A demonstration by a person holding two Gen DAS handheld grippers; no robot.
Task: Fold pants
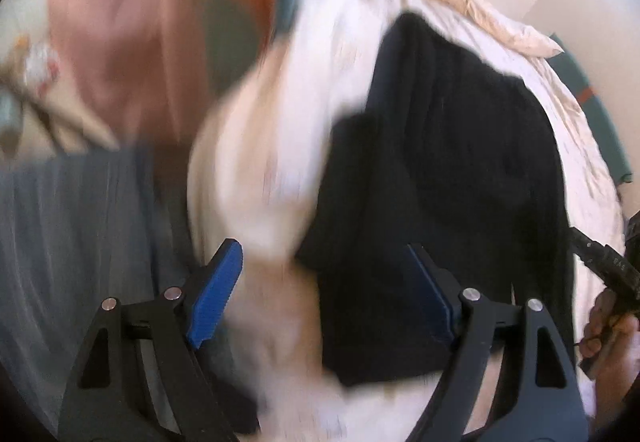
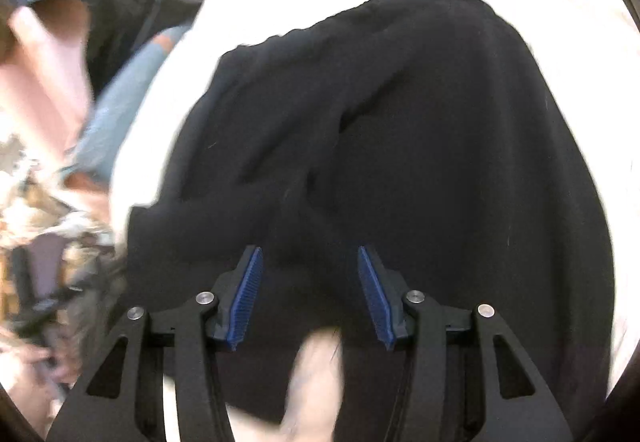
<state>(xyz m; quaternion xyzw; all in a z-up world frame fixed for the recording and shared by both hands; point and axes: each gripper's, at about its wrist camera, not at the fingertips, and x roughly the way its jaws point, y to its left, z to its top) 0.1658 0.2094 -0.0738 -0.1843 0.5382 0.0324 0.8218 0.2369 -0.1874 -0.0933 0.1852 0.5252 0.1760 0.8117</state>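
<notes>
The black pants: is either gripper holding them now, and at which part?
No. The left gripper and the right gripper are both open above the black pants, with nothing between their fingers.

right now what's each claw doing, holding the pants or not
Left claw: open, holding nothing, over the edge of the black pants.
Right claw: open, empty, above the pants.

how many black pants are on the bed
1: the black pants lie bunched on the white bedding, just ahead of both open grippers. Other clothes at the left are too blurred to identify.
</notes>
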